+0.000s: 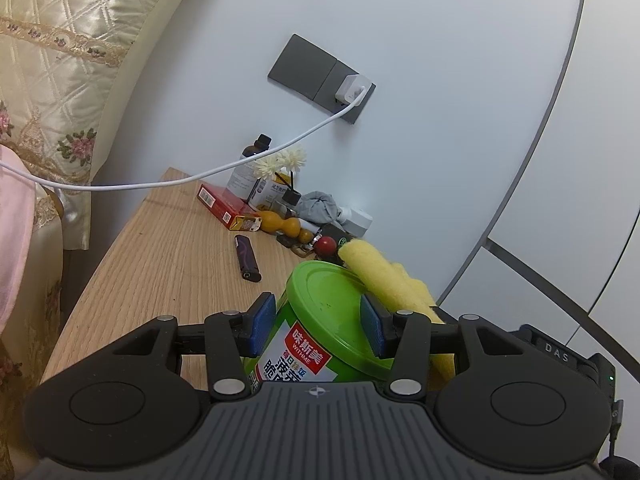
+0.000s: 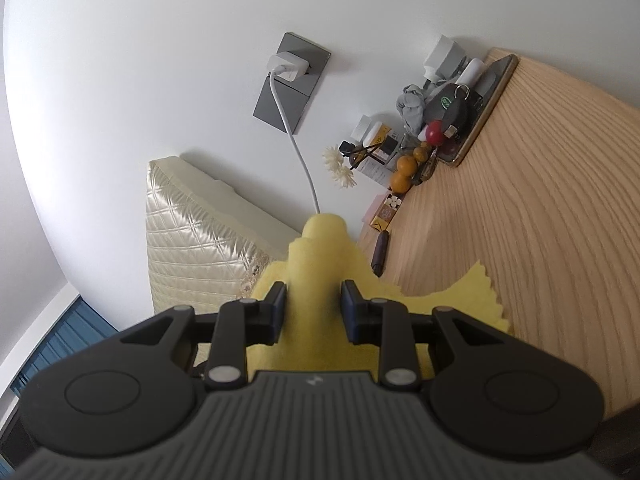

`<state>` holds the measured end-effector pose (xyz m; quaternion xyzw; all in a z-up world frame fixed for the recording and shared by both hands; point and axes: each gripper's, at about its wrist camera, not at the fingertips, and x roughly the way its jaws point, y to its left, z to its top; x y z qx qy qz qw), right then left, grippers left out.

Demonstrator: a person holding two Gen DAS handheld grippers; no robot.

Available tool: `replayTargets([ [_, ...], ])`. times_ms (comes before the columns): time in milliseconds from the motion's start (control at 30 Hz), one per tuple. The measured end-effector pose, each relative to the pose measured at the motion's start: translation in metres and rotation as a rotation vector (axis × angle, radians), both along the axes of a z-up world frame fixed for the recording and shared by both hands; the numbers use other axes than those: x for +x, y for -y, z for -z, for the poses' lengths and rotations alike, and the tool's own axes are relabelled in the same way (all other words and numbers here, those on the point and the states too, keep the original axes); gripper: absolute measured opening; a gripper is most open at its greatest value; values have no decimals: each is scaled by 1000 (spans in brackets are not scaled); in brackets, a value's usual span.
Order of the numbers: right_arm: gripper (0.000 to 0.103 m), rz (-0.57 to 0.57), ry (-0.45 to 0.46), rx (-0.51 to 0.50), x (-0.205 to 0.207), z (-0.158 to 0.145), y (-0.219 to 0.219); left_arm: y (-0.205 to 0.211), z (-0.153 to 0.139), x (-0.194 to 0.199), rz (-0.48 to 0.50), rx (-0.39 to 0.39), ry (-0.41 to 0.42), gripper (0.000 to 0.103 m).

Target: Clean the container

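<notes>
On the wooden table (image 1: 152, 248) we see a dark lighter (image 1: 247, 258), a red box (image 1: 224, 204) and bottles crowding the wall. Our left gripper (image 1: 316, 326) clamps the green lidded container (image 1: 324, 328), tilted above the table; its contents are hidden. Our right gripper (image 2: 313, 306) pinches the yellow cloth (image 2: 316, 264), touching the container's far side.
</notes>
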<state>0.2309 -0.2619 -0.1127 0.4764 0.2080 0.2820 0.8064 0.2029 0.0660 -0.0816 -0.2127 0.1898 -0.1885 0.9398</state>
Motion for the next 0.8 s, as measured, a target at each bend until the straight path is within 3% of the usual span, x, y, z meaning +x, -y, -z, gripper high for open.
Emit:
replayTargets([
  [367,32,-27,-6,3,44,5,-16,0,1,0,2,-4,7,52],
  [633,32,-42,6,-19,29,1,-7,1,2,0,-4,-8,6,53],
  [800,32,-31,-13,25,5,4,2,1,2,1,-4,-10,3,53],
])
